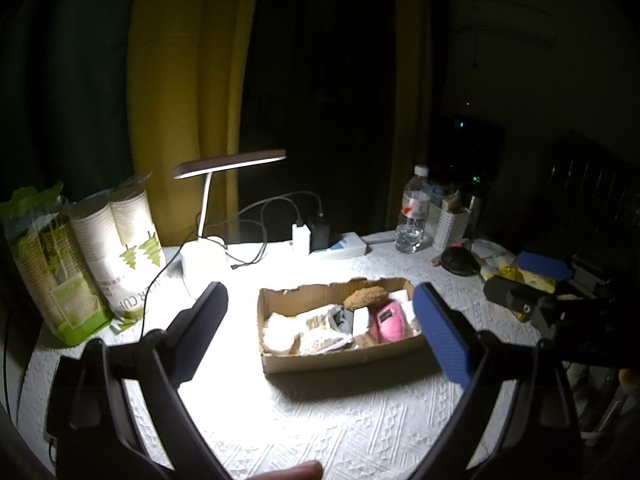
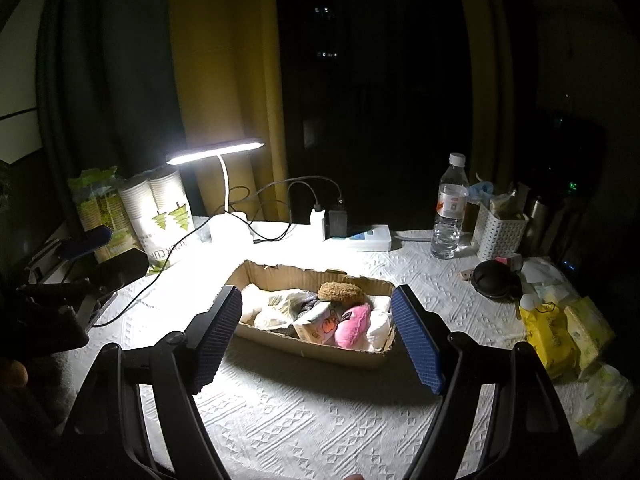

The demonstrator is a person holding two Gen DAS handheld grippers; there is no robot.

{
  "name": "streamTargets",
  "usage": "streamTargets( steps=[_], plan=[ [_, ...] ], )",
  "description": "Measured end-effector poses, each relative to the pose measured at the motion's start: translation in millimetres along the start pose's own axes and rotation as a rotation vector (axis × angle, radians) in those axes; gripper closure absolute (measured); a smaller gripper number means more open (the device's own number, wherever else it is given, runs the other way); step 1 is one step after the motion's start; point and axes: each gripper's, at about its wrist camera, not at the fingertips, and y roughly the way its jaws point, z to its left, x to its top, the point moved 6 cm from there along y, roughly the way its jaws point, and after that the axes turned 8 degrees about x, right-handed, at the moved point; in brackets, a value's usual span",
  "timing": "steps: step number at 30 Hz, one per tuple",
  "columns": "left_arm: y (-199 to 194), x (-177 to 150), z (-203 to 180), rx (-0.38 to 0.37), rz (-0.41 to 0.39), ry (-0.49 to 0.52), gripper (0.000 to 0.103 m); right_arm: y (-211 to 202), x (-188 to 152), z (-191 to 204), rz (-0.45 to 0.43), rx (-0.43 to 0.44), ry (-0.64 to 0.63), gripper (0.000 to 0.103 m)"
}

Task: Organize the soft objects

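Both tongs, left (image 1: pixel 320 320) and right (image 2: pixel 316 334), were spread apart and empty above the counter (image 2: pixel 320 420), so the sorting seemed finished or paused. The soft things lay in the box (image 2: pixel 304 350) at frame centre, a pink toy (image 2: pixel 352 330) among them. A next pick would need a straight descent; the lamp (image 2: pixel 216 152) and cables at upper left stood clear.

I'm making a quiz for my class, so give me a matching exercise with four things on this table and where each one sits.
1. pink plush
2. water bottle
3. desk lamp
4. paper cups pack

A. far left, by the curtain
B. in the cardboard box
C. right of the power strip
D. behind the box, lit

Pairs: 1-B, 2-C, 3-D, 4-A
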Motion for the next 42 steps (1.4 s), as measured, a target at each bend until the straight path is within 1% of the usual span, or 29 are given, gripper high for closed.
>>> streamTargets(
  steps=[21,42],
  plan=[
    [6.0,4.7,0.6,0.003,0.005,-0.013,0.009,8.1,3.5,-4.3,0.005,0.002,0.0,0.023],
    [18.3,10.2,-6.0,0.01,0.017,0.002,0.009,12.6,4.9,-8.5,0.007,0.007,0.0,0.023]
  ],
)
